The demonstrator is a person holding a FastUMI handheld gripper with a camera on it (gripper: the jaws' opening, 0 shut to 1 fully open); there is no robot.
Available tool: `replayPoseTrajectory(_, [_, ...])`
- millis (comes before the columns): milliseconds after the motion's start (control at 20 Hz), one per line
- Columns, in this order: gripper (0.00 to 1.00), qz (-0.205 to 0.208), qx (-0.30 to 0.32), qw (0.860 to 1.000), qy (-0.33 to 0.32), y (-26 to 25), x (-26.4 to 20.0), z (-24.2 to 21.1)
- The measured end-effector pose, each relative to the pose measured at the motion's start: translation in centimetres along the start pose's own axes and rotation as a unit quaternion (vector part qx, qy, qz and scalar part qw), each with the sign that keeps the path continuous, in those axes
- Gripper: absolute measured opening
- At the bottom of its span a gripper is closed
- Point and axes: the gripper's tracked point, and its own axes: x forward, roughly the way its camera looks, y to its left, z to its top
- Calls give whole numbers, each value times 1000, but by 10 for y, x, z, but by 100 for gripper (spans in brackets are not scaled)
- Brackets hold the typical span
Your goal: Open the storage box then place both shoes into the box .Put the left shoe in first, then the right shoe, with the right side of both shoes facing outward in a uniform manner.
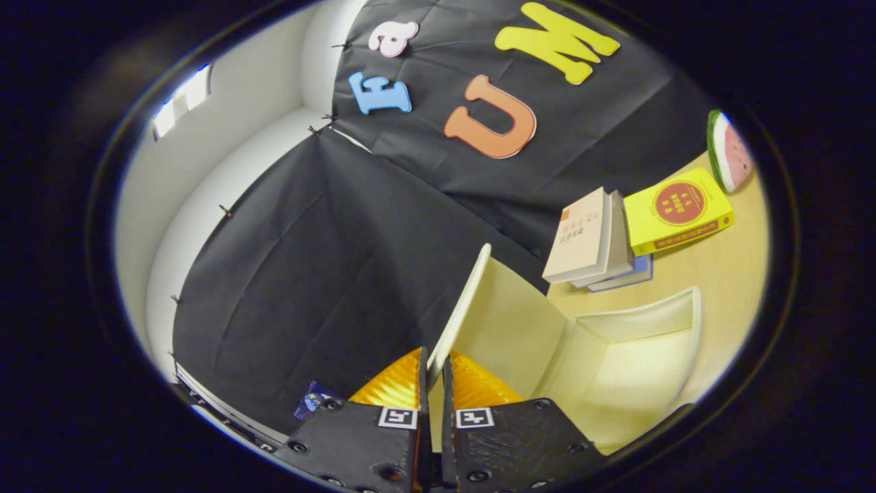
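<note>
Gripper (431, 373): fingers nearly together, pinching the thin edge of the lid (460, 311) between them.
Lid: raised, tilted, running from the fingertips toward 12 o'clock.
Box (643, 322): cream, open, at 2 o'clock of the fingers, on the table (725, 260); inside looks bare.
Books (592, 239): stacked just beyond the box at 1 o'clock; a yellow book (677, 209) leans beside them.
Melon slice (729, 150): toy, past the yellow book.
</note>
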Motion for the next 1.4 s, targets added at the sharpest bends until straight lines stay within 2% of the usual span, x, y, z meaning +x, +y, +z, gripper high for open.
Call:
replayPoseTrajectory(300, [11, -13, -27, 999, 18, 19, 69, -17])
replayPoseTrajectory(400, [18, -16, -27, 999, 24, 29, 93, -24])
replayPoseTrajectory(650, [59, -3, -37, 999, 7, 45, 102, -28])
replayPoseTrajectory(850, [91, 0, -47, 999, -22, 47, 78, -26])
replayPoseTrajectory(1000, [92, -17, -82, 995, -47, 37, 42, -22])
replayPoseTrajectory(1150, [94, -55, -117, 990, -63, 13, 1, -23])
replayPoseTrajectory(1400, [95, -161, -193, 963, -95, -42, -71, -17])
